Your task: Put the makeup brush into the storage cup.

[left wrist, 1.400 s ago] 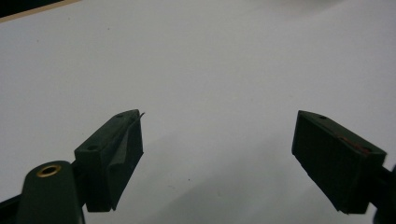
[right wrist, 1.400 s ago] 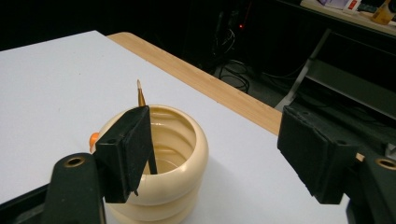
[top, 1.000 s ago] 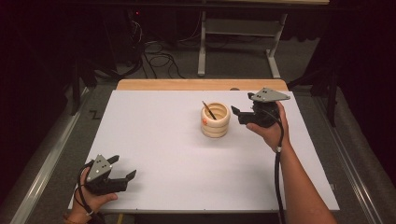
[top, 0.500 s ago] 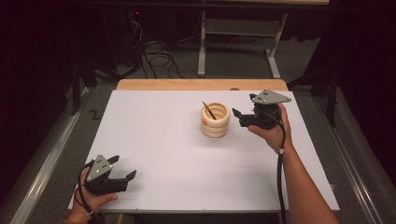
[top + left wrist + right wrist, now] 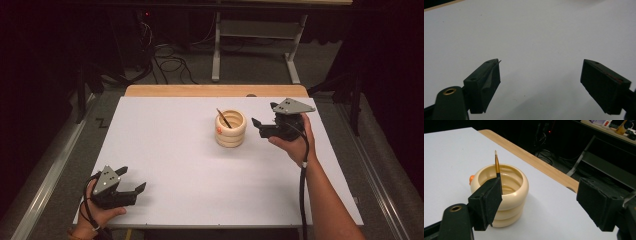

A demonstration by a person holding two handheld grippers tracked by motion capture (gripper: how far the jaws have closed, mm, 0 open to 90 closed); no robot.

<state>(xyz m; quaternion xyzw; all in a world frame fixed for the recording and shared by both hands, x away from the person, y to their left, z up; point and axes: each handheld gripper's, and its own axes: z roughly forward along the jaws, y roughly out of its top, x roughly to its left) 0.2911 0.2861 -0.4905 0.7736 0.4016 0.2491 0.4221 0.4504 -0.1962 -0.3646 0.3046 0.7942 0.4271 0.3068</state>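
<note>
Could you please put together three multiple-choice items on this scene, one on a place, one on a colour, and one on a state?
1. Where does the ringed cup stand relative to the right gripper?
A. To the left of it in the high view, apart from it
B. Clamped between its jaws
C. At the table's near edge

2. What colour is the cup?
A. Blue
B. Cream
C. Black

3. How do the jaws of the left gripper stand?
A. Shut on a brush
B. Shut on nothing
C. Open, with bare white table between them

Answers: 1 A, the high view shows a gap of table between the cup and the gripper. 2 B, the right gripper view shows its stacked rings cream, with a thin brush standing in it. 3 C, the left gripper view shows the jaws wide apart over the table.
</note>
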